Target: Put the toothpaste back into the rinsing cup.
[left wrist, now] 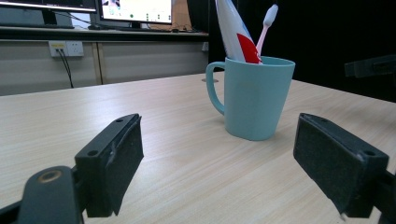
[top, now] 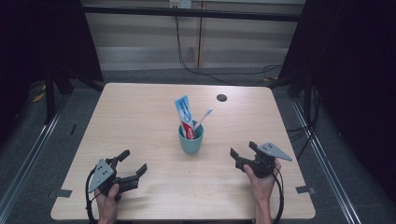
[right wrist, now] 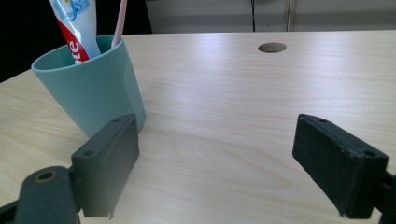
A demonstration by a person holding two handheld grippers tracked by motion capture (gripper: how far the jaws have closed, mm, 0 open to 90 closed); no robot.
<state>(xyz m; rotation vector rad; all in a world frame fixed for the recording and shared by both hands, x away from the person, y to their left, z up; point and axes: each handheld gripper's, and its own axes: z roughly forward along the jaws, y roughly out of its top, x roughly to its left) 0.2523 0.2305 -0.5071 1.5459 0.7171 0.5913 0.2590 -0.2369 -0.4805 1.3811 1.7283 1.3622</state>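
Low, both tools [top: 132, 166] [top: 243, 150] gaping, flanking cup [top: 191, 138]

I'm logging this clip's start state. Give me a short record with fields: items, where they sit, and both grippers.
cup: teal mug, upright, mid-table
contents: toothpaste tube and pink toothbrush, standing in the mug
left gripper: jaws open, holding nothing, left of the mug
right gripper: jaws open, holding nothing, right of the mug
contact: neither touches the mug
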